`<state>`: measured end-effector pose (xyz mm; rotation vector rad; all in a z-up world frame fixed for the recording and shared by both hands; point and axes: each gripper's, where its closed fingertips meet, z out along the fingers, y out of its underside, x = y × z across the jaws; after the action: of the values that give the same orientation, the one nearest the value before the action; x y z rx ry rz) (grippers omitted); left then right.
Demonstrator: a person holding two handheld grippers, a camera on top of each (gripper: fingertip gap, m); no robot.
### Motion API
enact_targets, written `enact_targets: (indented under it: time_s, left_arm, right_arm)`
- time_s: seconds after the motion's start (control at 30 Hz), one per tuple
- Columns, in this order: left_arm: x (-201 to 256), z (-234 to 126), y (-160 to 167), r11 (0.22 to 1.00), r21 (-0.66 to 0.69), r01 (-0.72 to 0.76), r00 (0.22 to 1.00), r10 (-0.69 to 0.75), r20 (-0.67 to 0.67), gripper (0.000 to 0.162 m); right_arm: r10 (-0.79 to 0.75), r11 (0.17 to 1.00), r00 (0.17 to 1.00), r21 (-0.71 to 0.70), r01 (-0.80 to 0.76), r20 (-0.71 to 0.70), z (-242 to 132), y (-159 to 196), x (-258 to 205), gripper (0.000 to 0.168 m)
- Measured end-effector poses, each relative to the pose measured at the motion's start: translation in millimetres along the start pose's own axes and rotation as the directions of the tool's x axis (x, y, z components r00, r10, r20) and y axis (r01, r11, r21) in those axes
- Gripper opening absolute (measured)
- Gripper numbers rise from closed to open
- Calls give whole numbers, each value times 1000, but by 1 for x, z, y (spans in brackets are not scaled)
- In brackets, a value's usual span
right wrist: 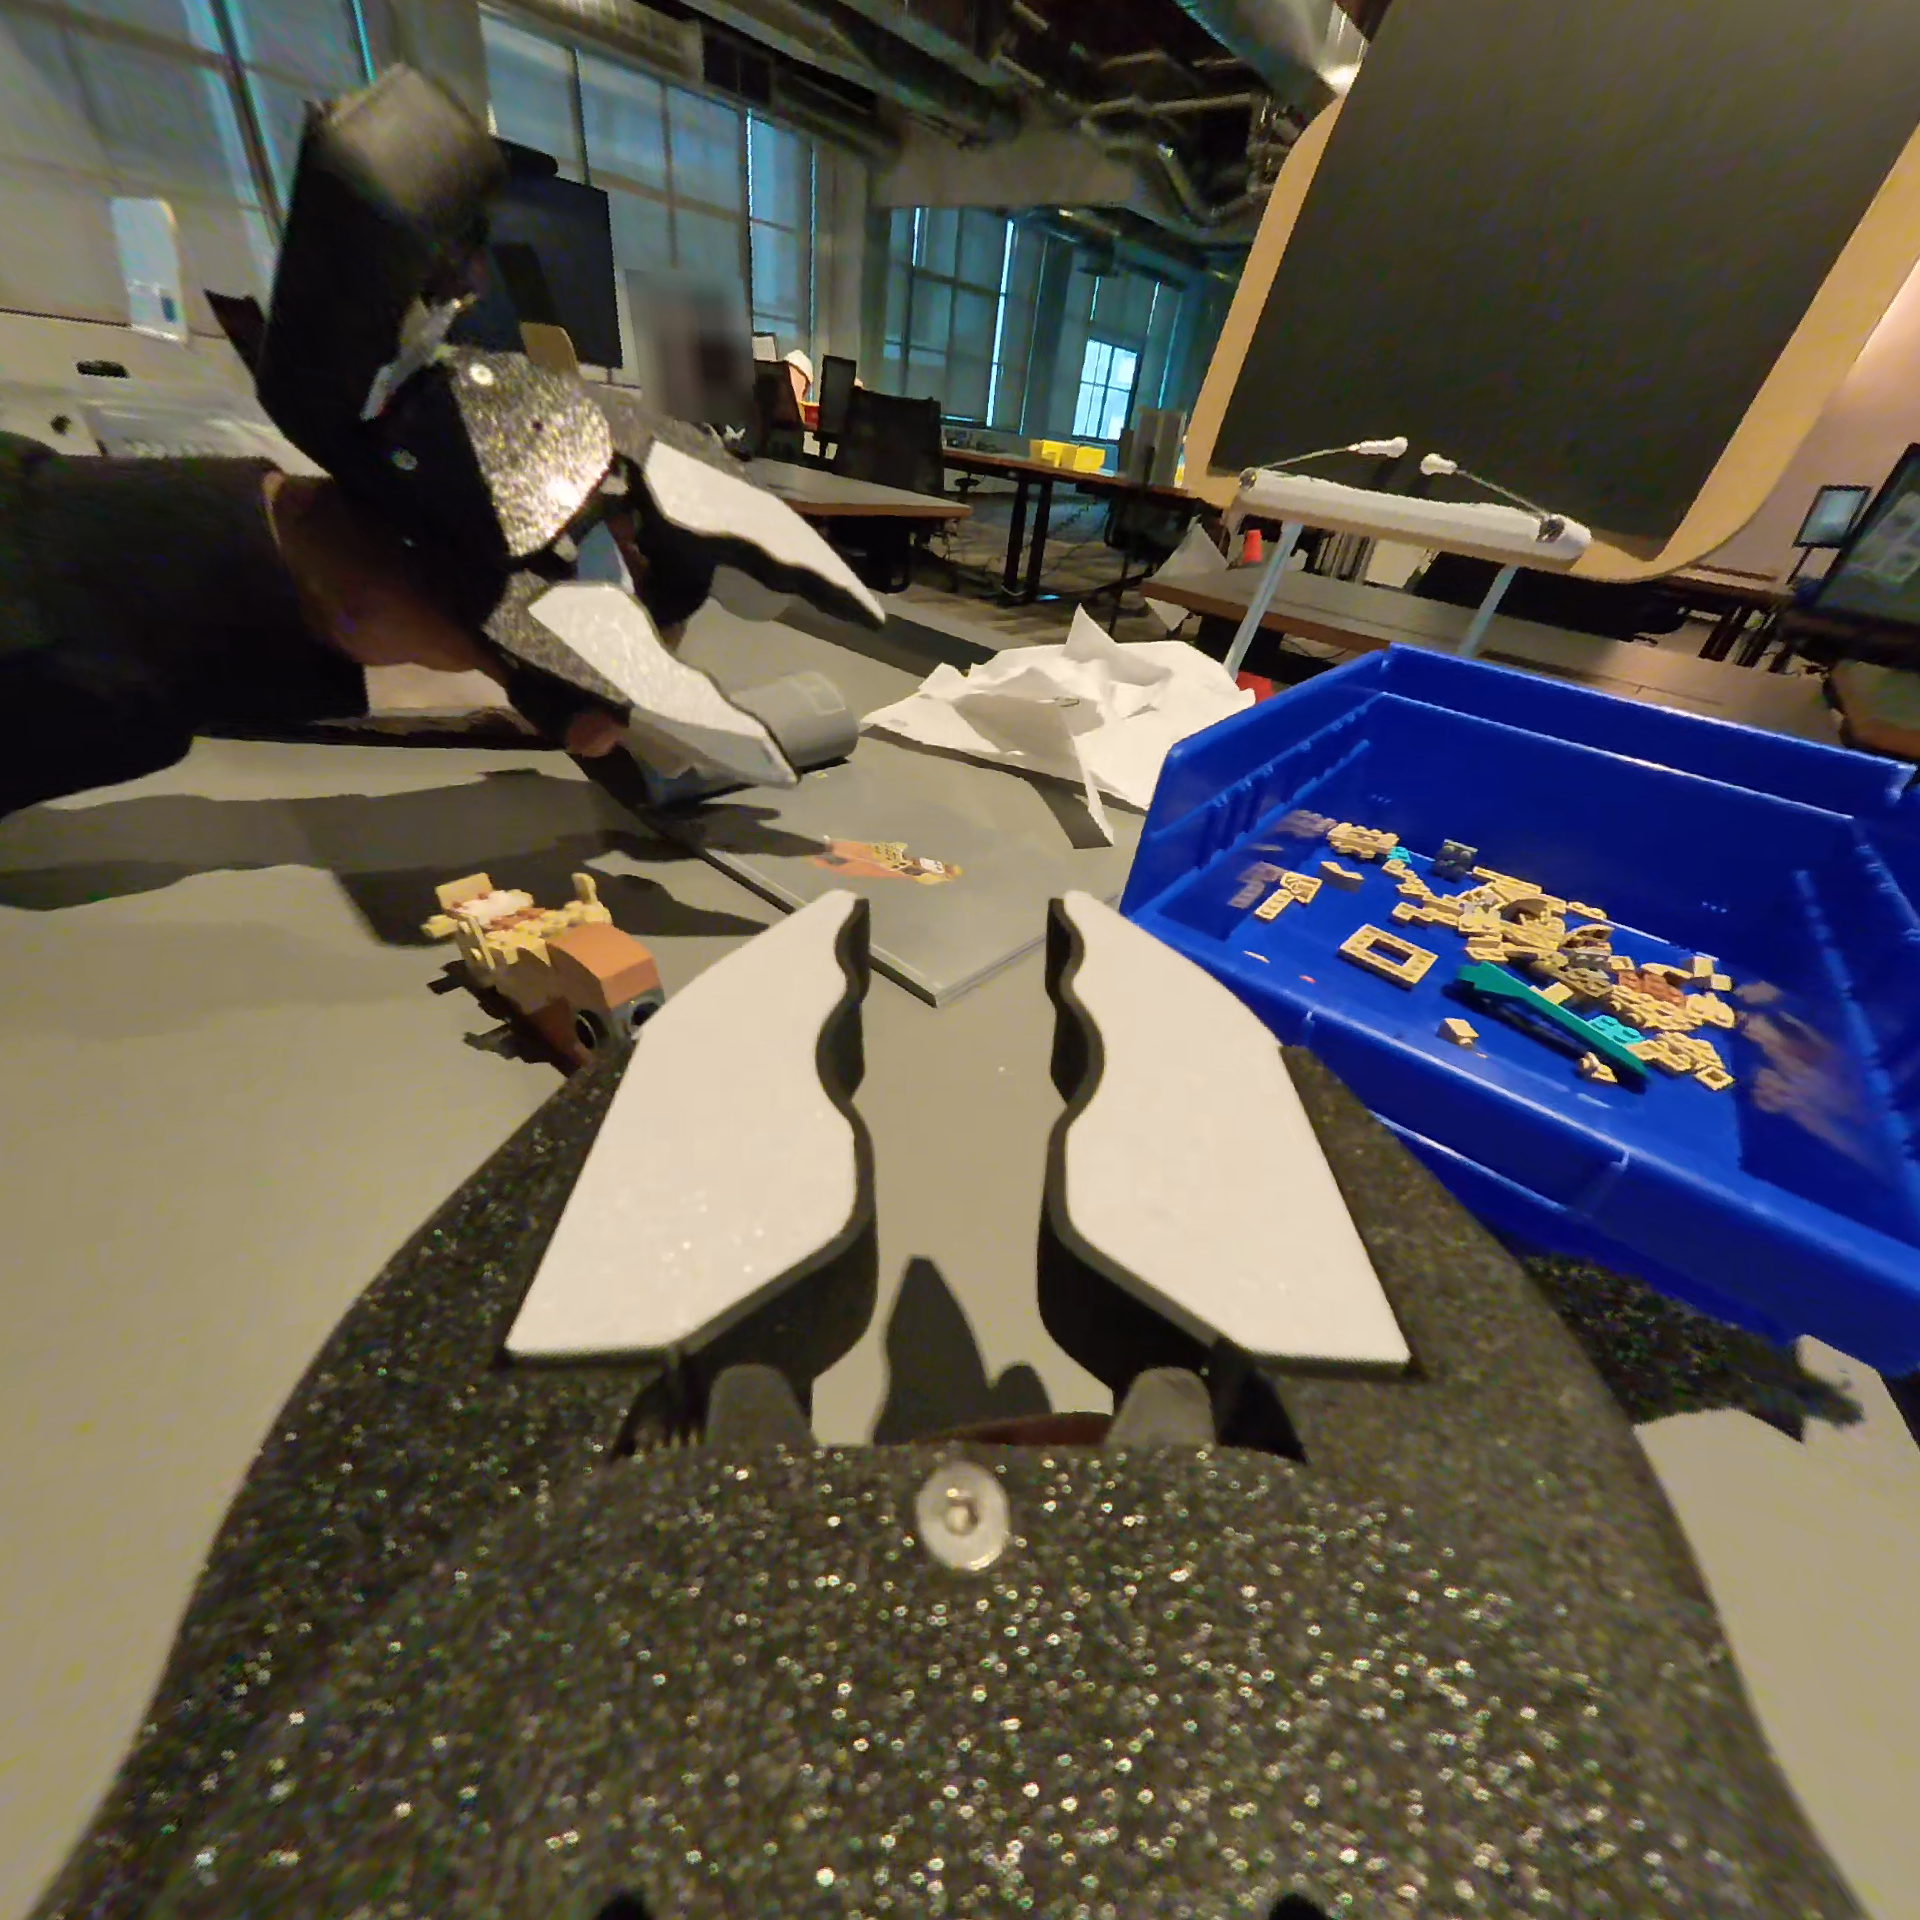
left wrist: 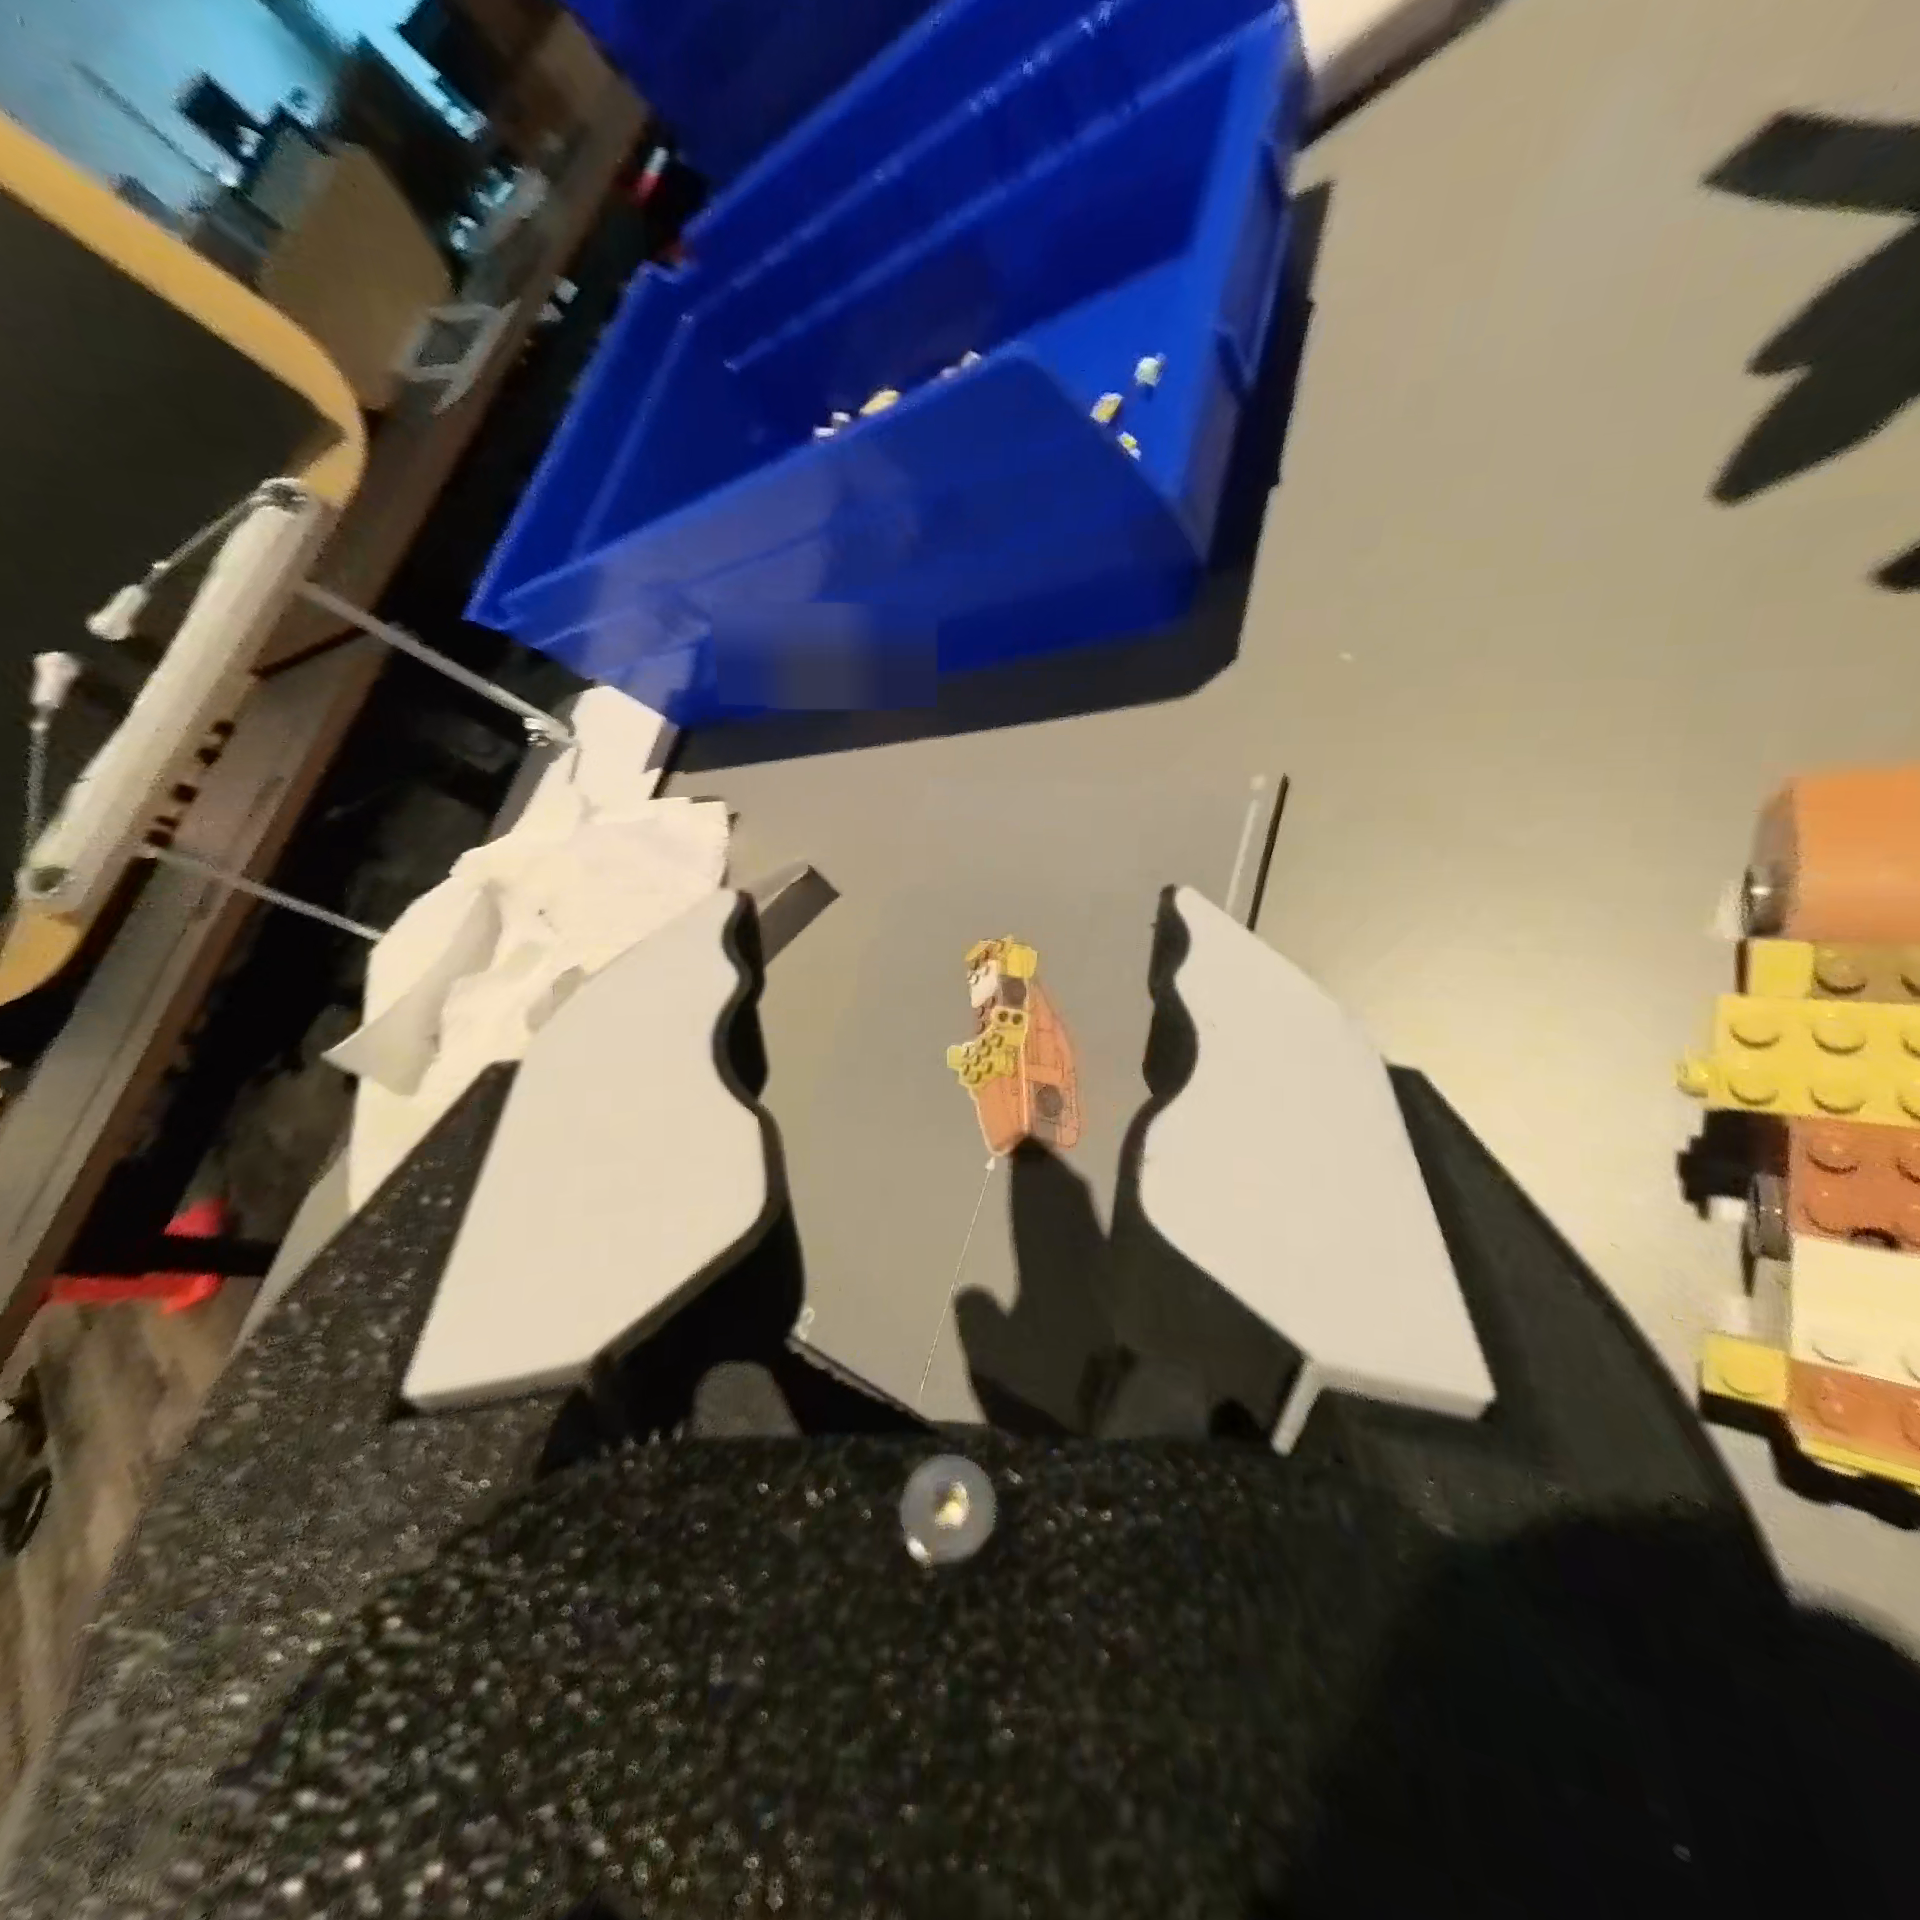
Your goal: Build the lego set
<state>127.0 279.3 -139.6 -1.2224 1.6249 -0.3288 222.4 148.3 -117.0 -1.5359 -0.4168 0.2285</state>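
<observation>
Open-plan office, desks (right wrist: 862, 499), office chairs (right wrist: 894, 442)

Blue bin (right wrist: 1558, 1174), tan-brown lego model (right wrist: 551, 940)

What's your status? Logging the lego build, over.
Left gripper open, empty, over the instruction booklet. Right gripper open, empty. Part-built lego model on table; loose pieces in blue bin. Nothing blocking.

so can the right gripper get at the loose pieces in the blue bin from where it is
Probably yes. The right gripper is open and empty, the blue bin sits just beside it with its top open, and nothing lies over the loose pieces. It would need to clear the near wall.
</observation>
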Motion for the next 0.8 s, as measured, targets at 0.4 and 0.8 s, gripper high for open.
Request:
enact_targets:
  time_s: [0.4, 0.8]
  left_arm:
    - [45, 37, -7, 998, -66, 9, 988, -19, -154, 69]
    - [54, 66, 14, 984, -181, 6, 979, -42, -198, 66]
  right_arm:
    - [47, 999, 998, -7, -47, -42, 0, 1, 9, 32]
    - [109, 992, 994, -57, -109, -13, 5, 8, 12, 28]
